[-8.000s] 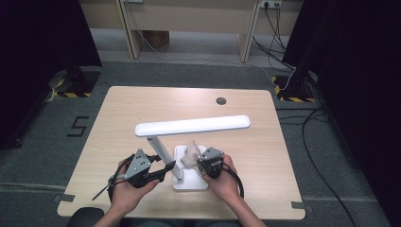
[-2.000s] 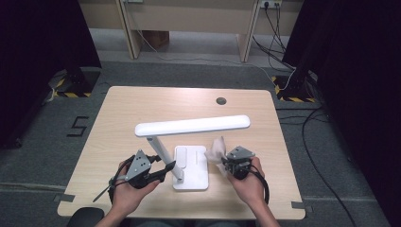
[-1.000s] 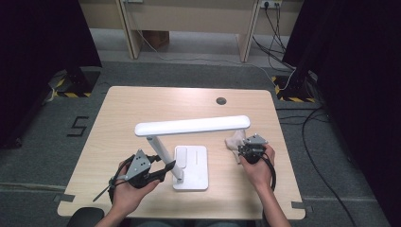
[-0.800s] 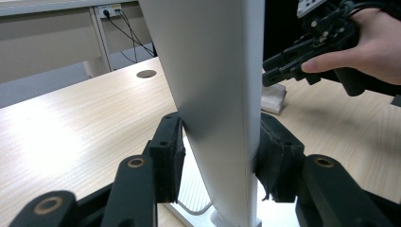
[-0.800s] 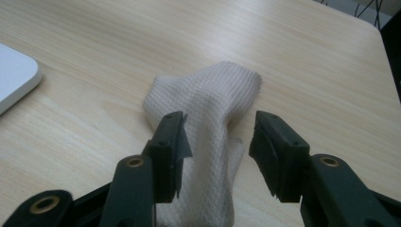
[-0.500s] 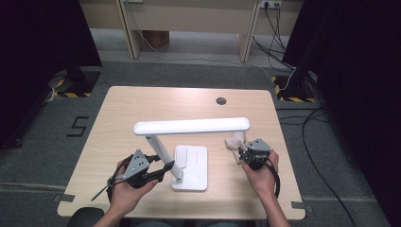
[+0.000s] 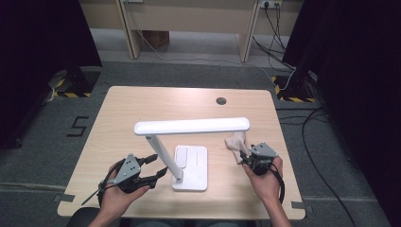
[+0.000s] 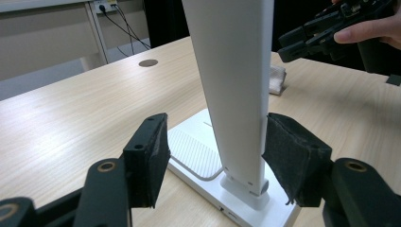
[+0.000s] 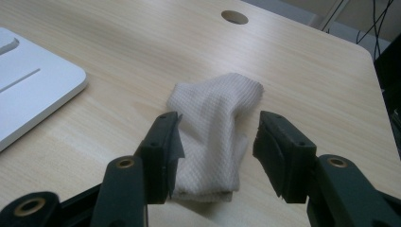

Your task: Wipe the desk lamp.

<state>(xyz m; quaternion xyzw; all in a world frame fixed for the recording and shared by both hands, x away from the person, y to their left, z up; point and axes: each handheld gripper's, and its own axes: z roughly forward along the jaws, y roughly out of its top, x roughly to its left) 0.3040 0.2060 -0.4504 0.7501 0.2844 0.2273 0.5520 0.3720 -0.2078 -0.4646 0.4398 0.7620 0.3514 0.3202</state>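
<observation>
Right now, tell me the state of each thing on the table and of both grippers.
Desk lamp: upright on its base, head level, arm between the left jaws.
Cloth: crumpled, lying flat on the table.
Left gripper: open around the lamp arm.
Right gripper: open, jaws astride the cloth.

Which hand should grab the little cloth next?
The right gripper: its open jaws sit either side of the cloth. The left gripper is open around the lamp post.

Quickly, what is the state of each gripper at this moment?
Left gripper: open, jaws on both sides of the lamp arm, right pad touching it.
Right gripper: open, jaws around the cloth lying on the table.
</observation>
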